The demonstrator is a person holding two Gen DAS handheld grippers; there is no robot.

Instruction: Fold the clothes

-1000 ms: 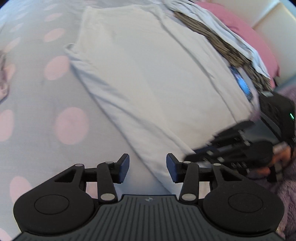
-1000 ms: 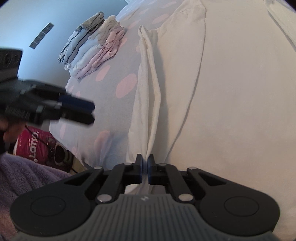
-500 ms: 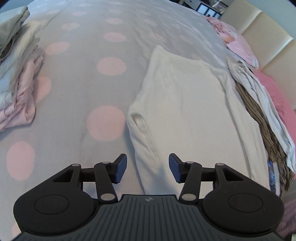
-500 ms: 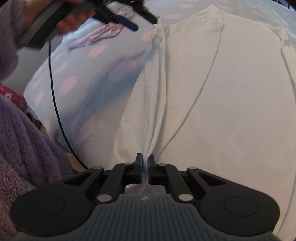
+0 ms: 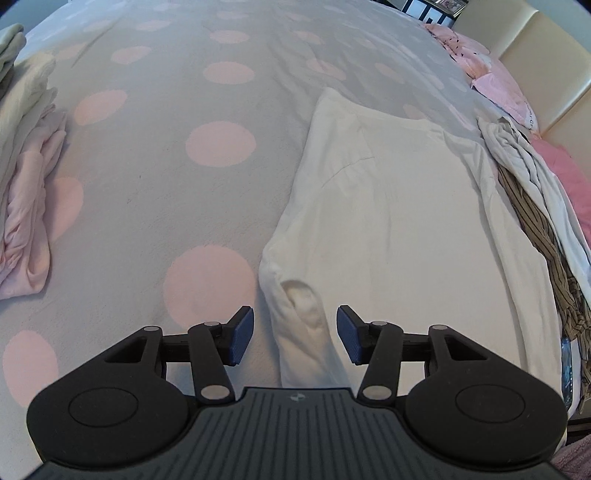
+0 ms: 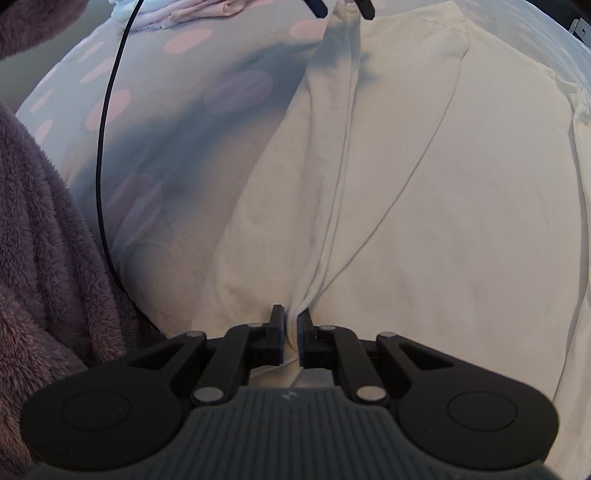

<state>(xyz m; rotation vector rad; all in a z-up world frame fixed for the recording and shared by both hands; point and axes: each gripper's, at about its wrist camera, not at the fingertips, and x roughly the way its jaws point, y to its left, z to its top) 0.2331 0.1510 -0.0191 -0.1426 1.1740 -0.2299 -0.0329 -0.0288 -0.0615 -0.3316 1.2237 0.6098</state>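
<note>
Two tools: left tool point(image 5: 294, 334) released, straddling cream shirt's point(image 5: 399, 229) folded edge; right tool point(image 6: 289, 334) opening, shirt hem between pads. Left tool's body cut off in right view; only fingertips point(image 6: 367, 9) show.

your left wrist camera looks steeply down from close above the near edge of the white shirt point(image 5: 388, 229), facing along it across the dotted bedspread point(image 5: 155, 206) toward the headboard point(image 5: 535, 66). your right wrist camera sits as close over another edge of that shirt point(image 6: 443, 206), facing up its long crease. both views share the shirt, the bedspread beside it and the folded pile point(image 5: 26, 177) beyond.
</note>
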